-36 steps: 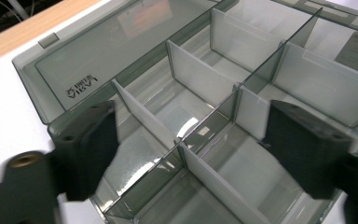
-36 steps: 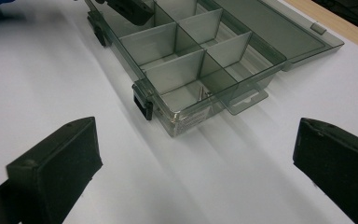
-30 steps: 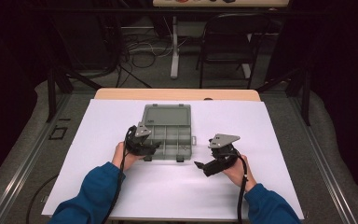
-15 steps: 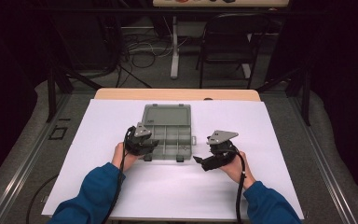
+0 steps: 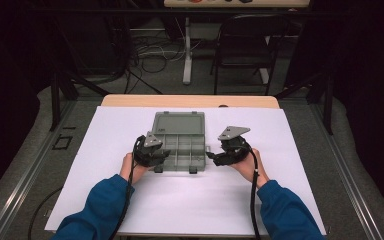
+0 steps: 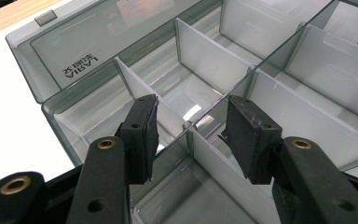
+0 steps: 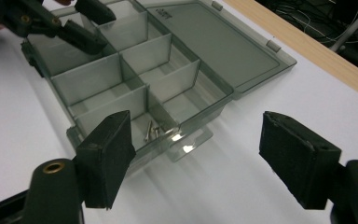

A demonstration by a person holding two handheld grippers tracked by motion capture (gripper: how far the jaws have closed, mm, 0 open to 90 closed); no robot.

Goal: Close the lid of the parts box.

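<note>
An open grey compartment box [image 5: 179, 145] lies mid-table, its lid [image 5: 178, 122] laid flat behind it. My left gripper [image 5: 161, 155] is at the box's left end. Its jaws have been closing and now straddle a thin clear divider [image 6: 204, 119], with the pads [image 6: 142, 130] standing off it. At the box's right end, my right gripper [image 5: 211, 156] is open. Its jaws have just been closing, and nothing is pressed between them. Beyond its jaws sits the box's near corner with a latch tab [image 7: 189, 144]. A few small screws [image 7: 151, 130] lie in the nearest compartment.
The box rests on a white sheet [image 5: 190, 200] that covers the table, with a strip of wooden edge [image 5: 190, 101] at the far side. A chair [image 5: 245, 45] and cables stand on the floor beyond.
My right gripper has moved left, up to the box's right end, and its jaws look narrower. The left hand has stayed at the box's left end.
</note>
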